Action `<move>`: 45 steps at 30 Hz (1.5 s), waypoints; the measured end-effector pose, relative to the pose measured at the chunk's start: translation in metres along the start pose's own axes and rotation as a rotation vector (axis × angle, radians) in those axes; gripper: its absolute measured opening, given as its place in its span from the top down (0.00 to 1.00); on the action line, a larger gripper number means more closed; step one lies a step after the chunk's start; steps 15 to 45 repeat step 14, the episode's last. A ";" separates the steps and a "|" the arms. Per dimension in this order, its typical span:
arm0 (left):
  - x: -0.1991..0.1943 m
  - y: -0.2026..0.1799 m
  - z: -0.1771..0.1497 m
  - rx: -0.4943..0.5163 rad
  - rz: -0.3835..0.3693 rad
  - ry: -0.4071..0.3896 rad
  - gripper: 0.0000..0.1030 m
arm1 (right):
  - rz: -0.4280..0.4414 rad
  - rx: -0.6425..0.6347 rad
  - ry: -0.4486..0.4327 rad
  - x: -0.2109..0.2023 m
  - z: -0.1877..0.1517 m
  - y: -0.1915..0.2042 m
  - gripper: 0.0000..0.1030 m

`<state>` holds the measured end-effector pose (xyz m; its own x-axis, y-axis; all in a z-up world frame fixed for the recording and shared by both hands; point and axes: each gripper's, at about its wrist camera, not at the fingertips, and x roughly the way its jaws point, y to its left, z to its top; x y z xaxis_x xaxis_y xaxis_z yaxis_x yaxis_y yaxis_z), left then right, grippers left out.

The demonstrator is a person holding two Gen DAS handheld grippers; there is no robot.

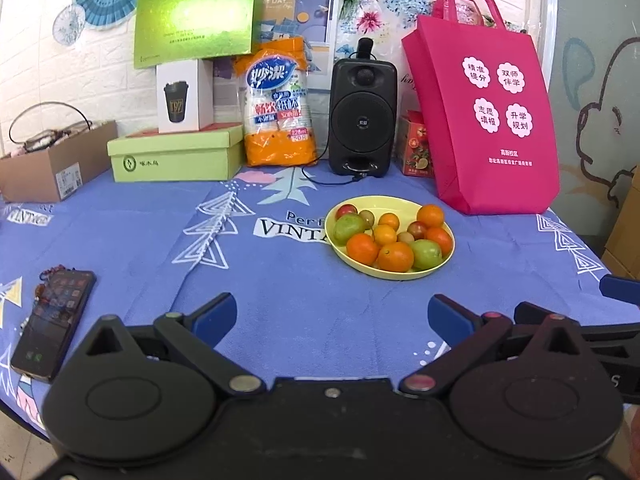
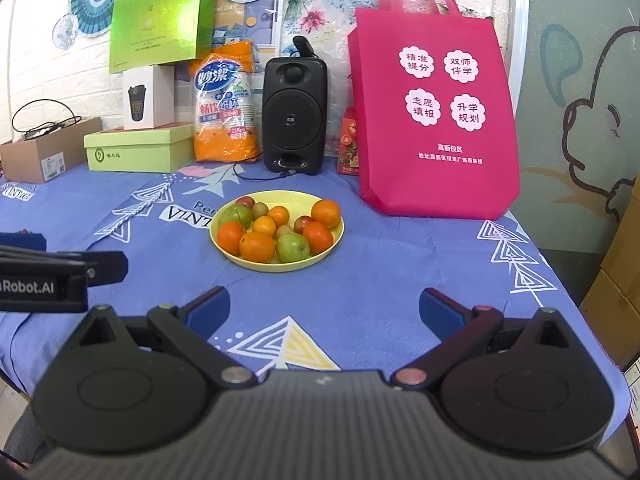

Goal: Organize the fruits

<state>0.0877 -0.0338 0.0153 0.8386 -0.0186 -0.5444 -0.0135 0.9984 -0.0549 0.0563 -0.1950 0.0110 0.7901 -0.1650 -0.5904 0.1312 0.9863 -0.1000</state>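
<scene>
both grippers hang back over the blue tablecloth (image 1: pixel 304 292), level and side by side. left gripper (image 1: pixel 332 316) has its jaws spread wide with nothing between them; right gripper (image 2: pixel 324 308) is the same. all the fruits sit heaped in the yellow plate (image 2: pixel 224 248): oranges (image 2: pixel 257 246), green ones (image 2: pixel 293 248), small reddish ones. none lies loose on the cloth. that fits a finished gathering or a sort about to start. the pink tote bag (image 2: pixel 432 120) stands just behind the plate.

Fruit-filled yellow plate (image 2: pixel 338 240) beyond gaping gripper (image 2: pixel 325 307)
</scene>
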 end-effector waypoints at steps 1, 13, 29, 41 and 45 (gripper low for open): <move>-0.001 -0.001 0.000 0.008 0.013 -0.012 0.00 | 0.000 -0.004 0.001 0.000 0.000 0.001 0.00; 0.001 -0.003 -0.003 0.022 0.047 -0.002 0.00 | 0.005 -0.006 0.010 0.003 -0.005 0.001 0.00; 0.003 -0.003 -0.004 0.021 0.049 0.005 0.00 | 0.004 -0.004 0.010 0.003 -0.005 0.001 0.00; 0.003 -0.003 -0.004 0.021 0.049 0.005 0.00 | 0.004 -0.004 0.010 0.003 -0.005 0.001 0.00; 0.003 -0.003 -0.004 0.021 0.049 0.005 0.00 | 0.004 -0.004 0.010 0.003 -0.005 0.001 0.00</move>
